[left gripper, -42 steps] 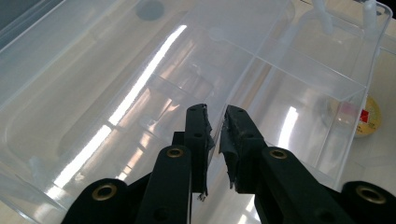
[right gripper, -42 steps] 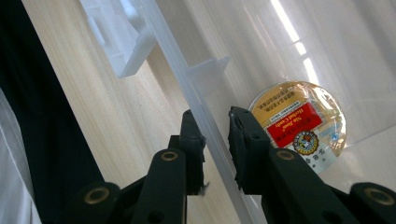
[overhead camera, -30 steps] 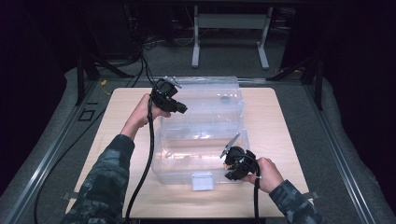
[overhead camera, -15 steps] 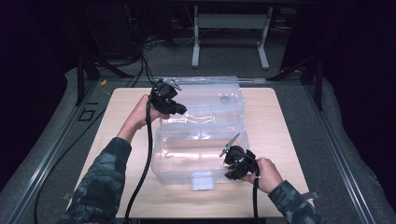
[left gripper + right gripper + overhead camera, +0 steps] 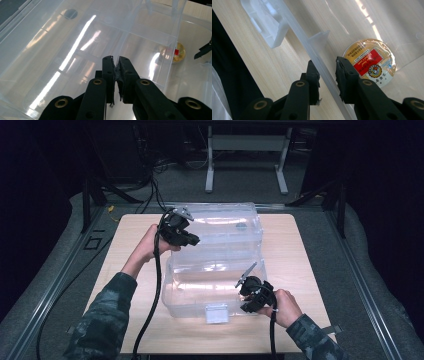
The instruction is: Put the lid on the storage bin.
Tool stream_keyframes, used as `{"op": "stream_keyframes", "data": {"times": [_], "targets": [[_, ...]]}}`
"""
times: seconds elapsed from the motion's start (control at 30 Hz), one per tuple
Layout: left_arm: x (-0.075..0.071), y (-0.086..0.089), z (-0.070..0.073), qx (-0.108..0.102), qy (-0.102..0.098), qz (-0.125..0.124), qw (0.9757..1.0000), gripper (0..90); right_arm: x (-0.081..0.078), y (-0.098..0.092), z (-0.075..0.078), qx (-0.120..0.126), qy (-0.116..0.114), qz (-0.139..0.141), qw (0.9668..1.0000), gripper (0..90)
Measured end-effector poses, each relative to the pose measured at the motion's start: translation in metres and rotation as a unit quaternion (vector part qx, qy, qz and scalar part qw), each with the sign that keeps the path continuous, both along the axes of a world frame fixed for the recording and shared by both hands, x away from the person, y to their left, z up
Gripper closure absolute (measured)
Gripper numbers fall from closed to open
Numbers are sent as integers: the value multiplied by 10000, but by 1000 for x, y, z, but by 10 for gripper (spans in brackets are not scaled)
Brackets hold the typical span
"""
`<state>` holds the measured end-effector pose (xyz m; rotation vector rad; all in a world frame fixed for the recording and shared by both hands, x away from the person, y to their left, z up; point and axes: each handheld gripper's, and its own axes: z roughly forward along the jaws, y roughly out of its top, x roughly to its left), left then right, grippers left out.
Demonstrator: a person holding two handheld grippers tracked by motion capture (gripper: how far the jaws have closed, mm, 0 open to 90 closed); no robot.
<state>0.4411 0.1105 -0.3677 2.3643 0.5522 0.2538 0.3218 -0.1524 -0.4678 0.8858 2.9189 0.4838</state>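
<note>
A clear plastic storage box [image 5: 200, 292] stands on the wooden table [image 5: 310, 245], its clear lid [image 5: 225, 227] tilted up at the back. My left gripper [image 5: 192, 240] [image 5: 116, 60] is shut on the lid's thin left edge. At the box's front right, my right gripper [image 5: 243, 295] [image 5: 325, 66] is shut on the box's front rim [image 5: 312, 50], one jaw outside and one inside. A round tin with a red and gold label [image 5: 372, 62] [image 5: 178, 52] lies on the box floor just past the right jaws.
A white latch [image 5: 216, 313] [image 5: 265, 27] hangs at the middle of the box's front wall. Bare tabletop runs around the box on both sides. Beyond the table are dark floor, cables and a metal stand [image 5: 245, 150].
The left gripper has shifted slightly with the lid edge in its jaws. The right gripper has stayed in place on the rim.
</note>
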Motion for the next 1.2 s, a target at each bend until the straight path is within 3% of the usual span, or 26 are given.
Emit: {"op": "stream_keyframes", "data": {"times": [0.4,0.9,1.07,1.2], "targets": [[-20,-1,3,90,-208,-60,9997,854,-1,1,0,-27,-9,-38,10000,730],[-40,3,1,-8,-345,-98,9994,859,-1,1,0,-26,-29,-67,10000,728],[-48,3,-1,-36,-450,-77,9990,860,-1,1,0,-35,-32,-72,10000,727],[-54,1,-2,61,-617,-25,9981,860,-1,1,0,-33,-67,-83,9999,726]]}}
